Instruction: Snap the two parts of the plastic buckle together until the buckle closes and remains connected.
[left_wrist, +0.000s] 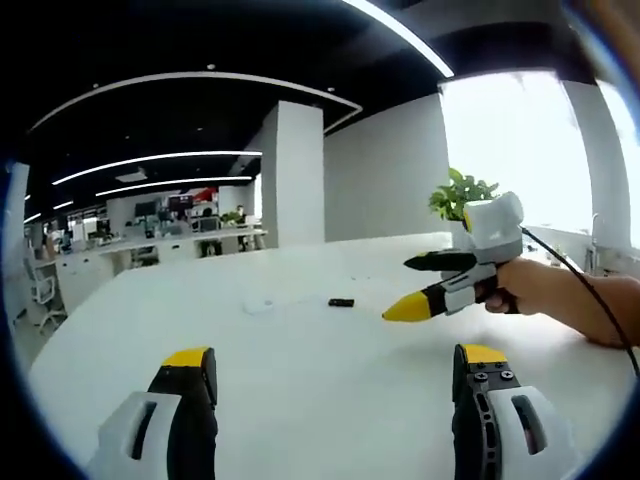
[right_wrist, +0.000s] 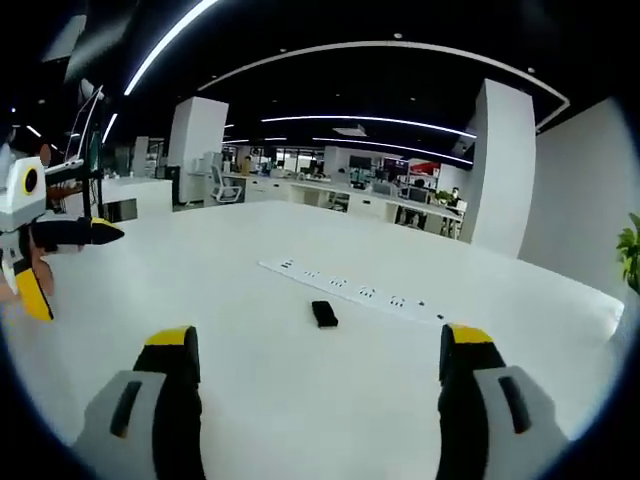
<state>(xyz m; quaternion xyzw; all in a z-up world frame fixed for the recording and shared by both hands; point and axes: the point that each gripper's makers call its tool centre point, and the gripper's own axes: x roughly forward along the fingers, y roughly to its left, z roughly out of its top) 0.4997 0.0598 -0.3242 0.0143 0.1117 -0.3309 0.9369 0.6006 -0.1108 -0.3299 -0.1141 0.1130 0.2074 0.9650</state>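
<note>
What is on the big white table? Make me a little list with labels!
table: white, large
buckle: small black piece lying on the table, also seen in the left gripper view
power strip: long white strip just behind the buckle
left gripper: open, empty
right gripper: open, empty
plant: green, at the table's far edge

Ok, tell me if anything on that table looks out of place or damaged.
Nothing stands out. The black buckle lies flat and alone on the white table beside the power strip; both grippers are open and apart from it.
</note>
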